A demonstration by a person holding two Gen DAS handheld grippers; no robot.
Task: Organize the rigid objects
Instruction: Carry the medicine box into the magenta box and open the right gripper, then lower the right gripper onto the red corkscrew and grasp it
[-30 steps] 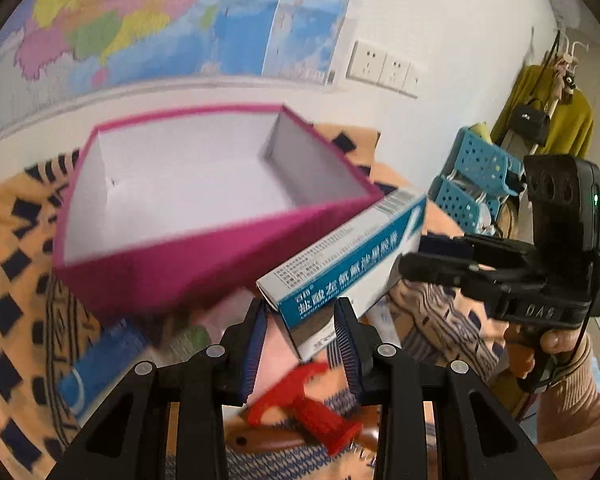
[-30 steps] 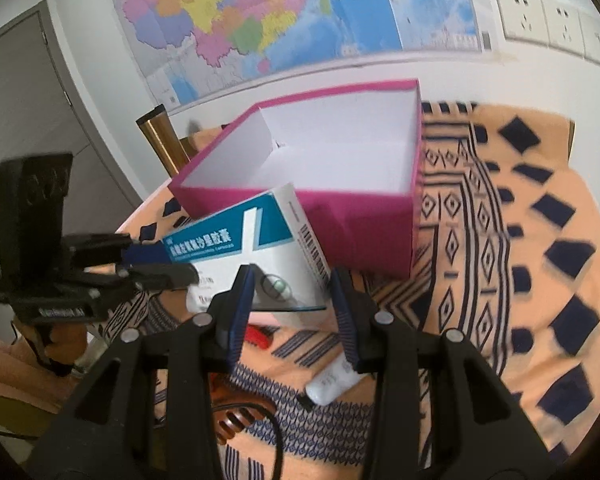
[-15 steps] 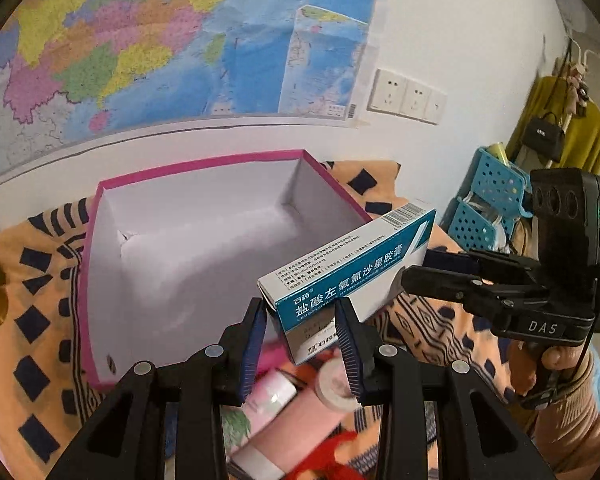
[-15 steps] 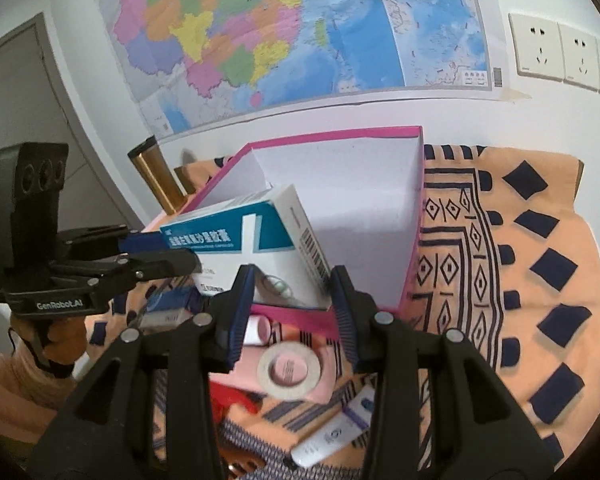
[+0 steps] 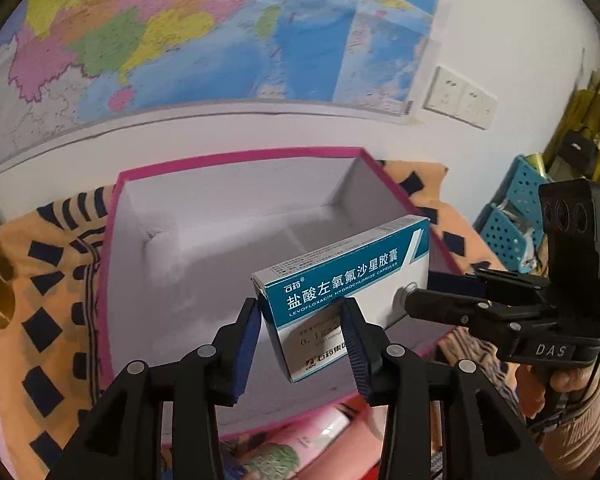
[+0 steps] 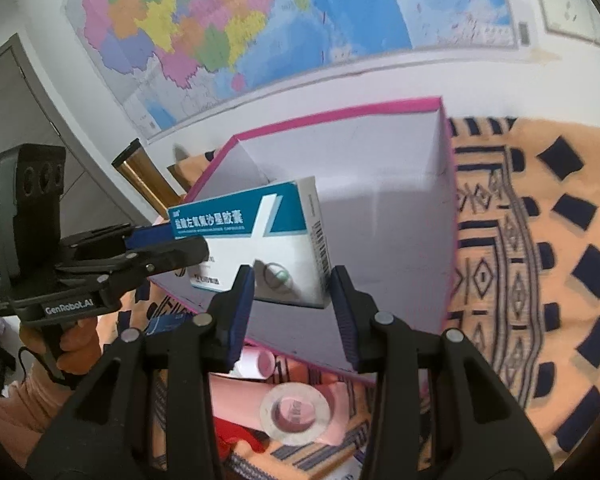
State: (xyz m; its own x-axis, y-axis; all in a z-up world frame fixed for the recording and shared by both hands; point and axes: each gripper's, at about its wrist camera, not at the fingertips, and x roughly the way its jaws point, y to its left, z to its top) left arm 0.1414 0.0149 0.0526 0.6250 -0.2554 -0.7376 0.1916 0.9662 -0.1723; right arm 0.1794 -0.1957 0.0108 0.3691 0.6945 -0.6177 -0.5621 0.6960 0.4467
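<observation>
A white and teal medicine box (image 5: 342, 294) hangs over the open pink storage box (image 5: 236, 160), whose white inside is bare. My left gripper (image 5: 300, 332) is shut on one end of the medicine box. My right gripper (image 6: 292, 292) is shut on its other end (image 6: 268, 240). The pink storage box (image 6: 340, 114) stands on the orange patterned cloth. Each gripper shows in the other's view: the right gripper (image 5: 436, 300) at the right, the left gripper (image 6: 168, 248) at the left.
A pink bottle (image 5: 300, 446) and a red item lie in front of the storage box. A tape roll (image 6: 294, 412) and a pink tube (image 6: 256, 364) lie on the cloth (image 6: 540, 280). A wall with a map and sockets stands behind. Blue baskets (image 5: 512, 216) stand at the right.
Both grippers have carried the medicine box up from in front of the storage box and forward over its open inside. The loose items on the cloth have dropped lower in both views.
</observation>
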